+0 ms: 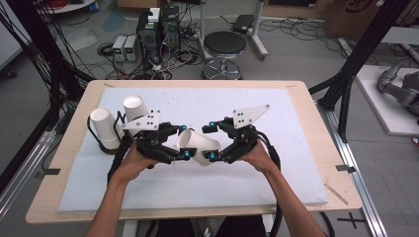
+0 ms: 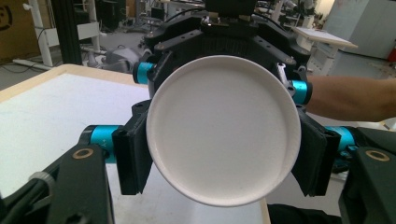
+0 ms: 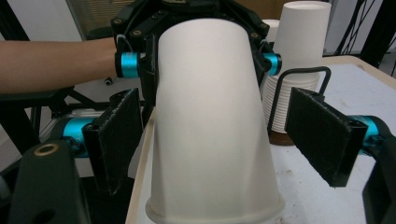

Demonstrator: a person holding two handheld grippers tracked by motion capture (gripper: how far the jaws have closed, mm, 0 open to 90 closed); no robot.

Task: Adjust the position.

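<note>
A white paper cup hangs on its side above the middle of the white mat, between two grippers that face each other. My left gripper is shut on its narrow base end. In the left gripper view the cup's round bottom faces the camera, and both black pads press its sides. My right gripper stands open around the cup's wide rim end. In the right gripper view the cup runs between the pads, and the right-hand pad is clearly off it.
Two stacks of white cups stand upside down in a black wire holder at the mat's left. The white mat covers a wooden table. Beyond the far edge are a stool, computer boxes and cables.
</note>
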